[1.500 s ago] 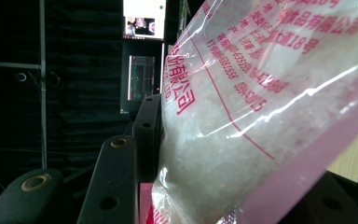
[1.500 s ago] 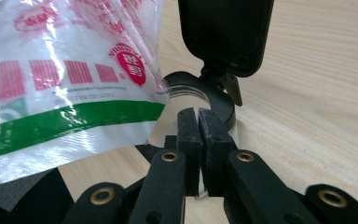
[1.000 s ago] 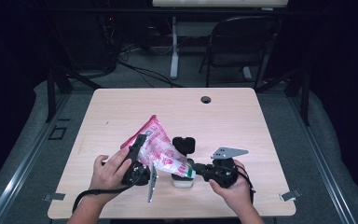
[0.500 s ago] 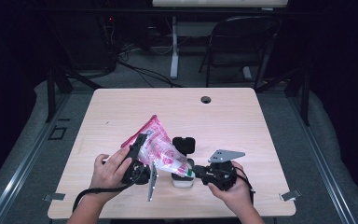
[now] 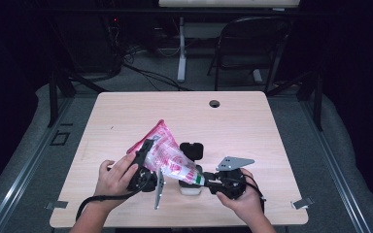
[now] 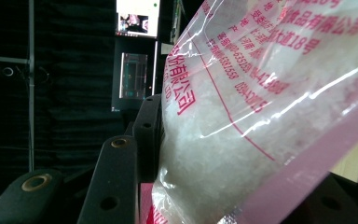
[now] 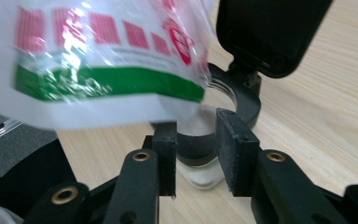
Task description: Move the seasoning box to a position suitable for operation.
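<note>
A clear plastic bag [image 5: 167,155] with pink print, full of white granules, is tilted with its low corner over a small glass jar [image 5: 190,187]. The jar's black flip lid [image 5: 192,150] stands open. My left gripper [image 5: 148,160] is shut on the bag; in the left gripper view one finger [image 6: 147,135] presses the bag [image 6: 261,116]. My right gripper [image 7: 196,140] has just been opening. The jar [image 7: 198,175] stands between its pads, which sit close beside it, under the bag's green-striped corner [image 7: 98,60]. White granules lie in the jar.
The jar stands near the front edge of the wooden table [image 5: 272,126]. A cable hole [image 5: 214,103] is at the table's far side. A chair [image 5: 252,43] and cables on the floor lie beyond it. Lit monitors [image 6: 135,51] glow in the dark background.
The right gripper's jaws have spread a little beside the jar. The left hand and the bag have kept still.
</note>
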The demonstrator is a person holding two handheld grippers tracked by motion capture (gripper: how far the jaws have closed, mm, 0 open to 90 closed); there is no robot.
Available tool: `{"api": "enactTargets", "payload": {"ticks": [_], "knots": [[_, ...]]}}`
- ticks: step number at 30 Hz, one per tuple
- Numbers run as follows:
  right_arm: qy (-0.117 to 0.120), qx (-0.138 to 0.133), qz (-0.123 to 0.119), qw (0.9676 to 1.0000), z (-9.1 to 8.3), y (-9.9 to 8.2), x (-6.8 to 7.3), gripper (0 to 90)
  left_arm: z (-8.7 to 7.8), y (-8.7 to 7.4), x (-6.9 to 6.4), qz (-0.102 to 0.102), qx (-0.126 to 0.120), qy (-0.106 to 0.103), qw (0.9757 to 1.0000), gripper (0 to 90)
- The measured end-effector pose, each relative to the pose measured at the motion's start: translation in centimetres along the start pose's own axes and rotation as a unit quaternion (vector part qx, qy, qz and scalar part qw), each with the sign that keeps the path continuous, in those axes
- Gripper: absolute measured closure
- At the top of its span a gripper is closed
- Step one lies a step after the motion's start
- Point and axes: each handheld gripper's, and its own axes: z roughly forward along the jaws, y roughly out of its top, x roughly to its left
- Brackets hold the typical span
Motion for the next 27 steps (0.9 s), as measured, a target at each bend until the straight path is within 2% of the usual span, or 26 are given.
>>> {"api": "enactTargets", "payload": {"ticks": [4, 7, 12, 17, 20, 26, 27], "knots": [[-0.002, -0.009, -0.014, 0.9999, -0.2, 0.3, 0.5, 65.3, 0.1, 0.1, -0.2, 0.003, -0.001, -0.006, 1.0000, 60.5], [-0.006, -0.021, -0.013, 0.9997, -0.3, 0.4, 0.7, 65.1, 0.1, 0.1, -0.2, 0.000, 0.002, -0.008, 1.0000, 60.6], [-0.003, -0.025, -0.024, 0.9994, -0.4, 0.5, 1.0, 67.1, 0.1, 0.2, -0.3, 0.005, 0.001, -0.007, 1.0000, 60.6], [-0.006, -0.022, -0.031, 0.9993, -0.3, 0.5, 1.3, 75.6, 0.0, 0.4, -0.4, 0.012, -0.001, -0.007, 0.9999, 60.7], [-0.002, -0.021, -0.028, 0.9994, -0.2, 0.5, 1.4, 80.2, 0.1, 0.5, -0.5, 0.009, 0.002, -0.012, 0.9999, 60.8], [-0.001, -0.023, -0.020, 0.9995, -0.3, 0.5, 1.3, 89.3, 0.0, 0.6, -0.5, 0.015, -0.004, -0.002, 0.9999, 60.8], [0.000, -0.024, -0.018, 0.9996, -0.3, 0.5, 1.3, 89.7, 0.0, 0.6, -0.6, 0.010, -0.002, -0.004, 0.9999, 60.8]]}}
